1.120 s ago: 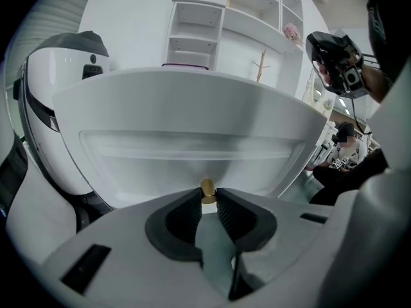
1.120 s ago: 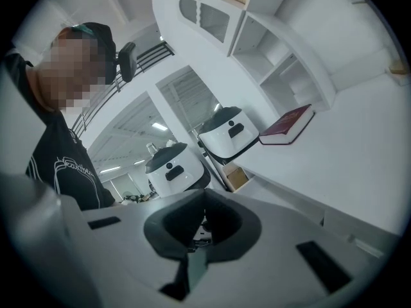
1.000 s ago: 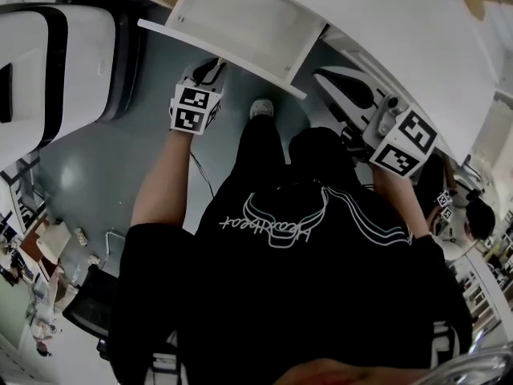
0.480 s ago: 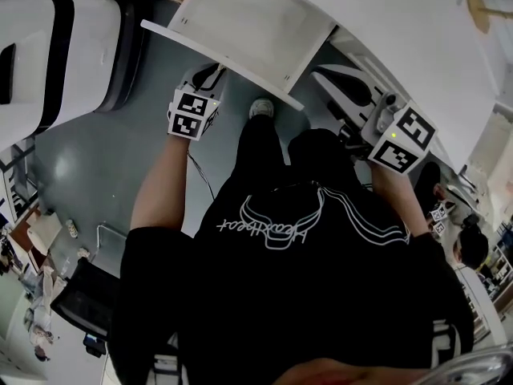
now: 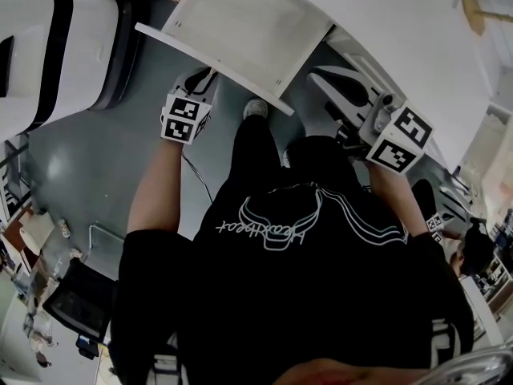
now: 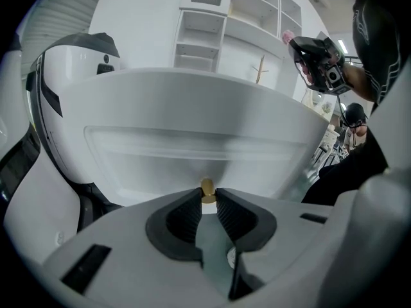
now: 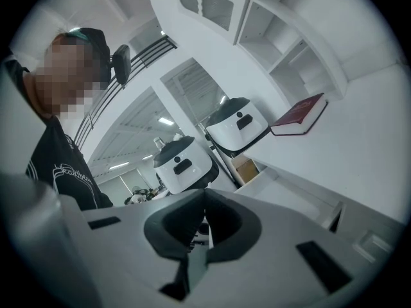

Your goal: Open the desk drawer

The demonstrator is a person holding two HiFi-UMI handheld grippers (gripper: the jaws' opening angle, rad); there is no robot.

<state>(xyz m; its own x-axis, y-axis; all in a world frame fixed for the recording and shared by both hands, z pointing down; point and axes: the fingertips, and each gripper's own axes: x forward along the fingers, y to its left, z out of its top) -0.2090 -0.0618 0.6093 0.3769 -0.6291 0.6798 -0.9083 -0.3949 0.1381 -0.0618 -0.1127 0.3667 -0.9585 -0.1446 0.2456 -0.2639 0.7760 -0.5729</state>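
**Left claw (image 6: 207,196) pinches the drawer knob (image 6: 207,186)**

Its jaws stand narrowly apart, pads clamped on the small gold knob at the front of the white drawer (image 5: 240,22). The drawer juts out from under the worktop (image 5: 417,38). The right claw (image 7: 204,201) is closed and empty, held beside the worktop.

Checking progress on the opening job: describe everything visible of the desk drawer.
The drawer is white and shallow, looks like painted wood, and stands pulled well out from under the white desk. What shows of its inside is bare. Its front has a recessed panel and one small brass-coloured knob, on which the left tool is clamped.
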